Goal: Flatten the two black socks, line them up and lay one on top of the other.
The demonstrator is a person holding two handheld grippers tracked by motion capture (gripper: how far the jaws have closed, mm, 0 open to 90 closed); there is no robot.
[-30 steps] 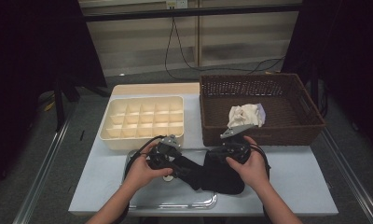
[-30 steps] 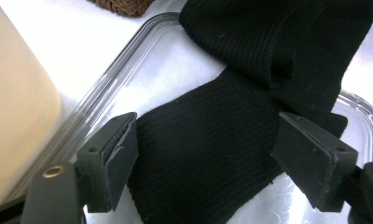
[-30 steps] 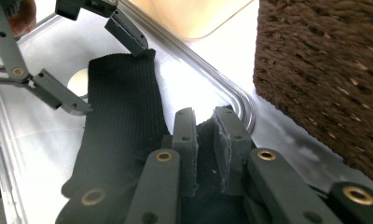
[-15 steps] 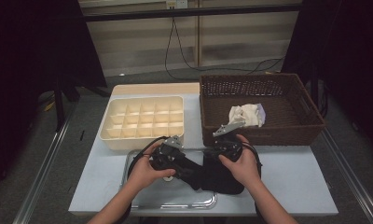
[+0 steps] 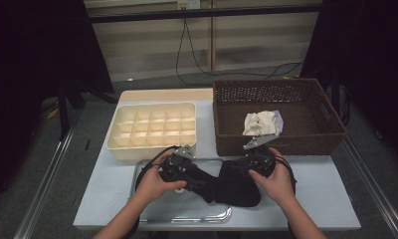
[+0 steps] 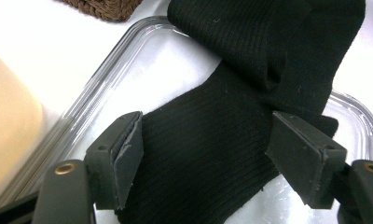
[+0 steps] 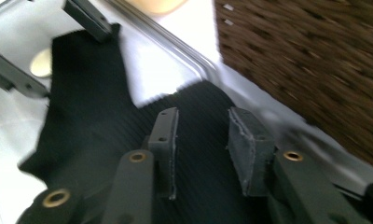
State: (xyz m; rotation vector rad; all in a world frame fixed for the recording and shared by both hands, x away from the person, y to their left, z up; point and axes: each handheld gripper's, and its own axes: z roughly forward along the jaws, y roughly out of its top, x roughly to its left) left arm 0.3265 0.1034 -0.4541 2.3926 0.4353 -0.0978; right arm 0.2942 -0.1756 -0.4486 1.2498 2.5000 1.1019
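Lying between open fingers (image 6: 128,154): black sock (image 6: 212,140).

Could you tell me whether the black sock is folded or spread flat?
Folded: the black sock doubles over itself at one end on the glass tray.

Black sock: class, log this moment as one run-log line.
sock: on tray | left claw: open astride it | right claw: just opening over it | basket: white cloth
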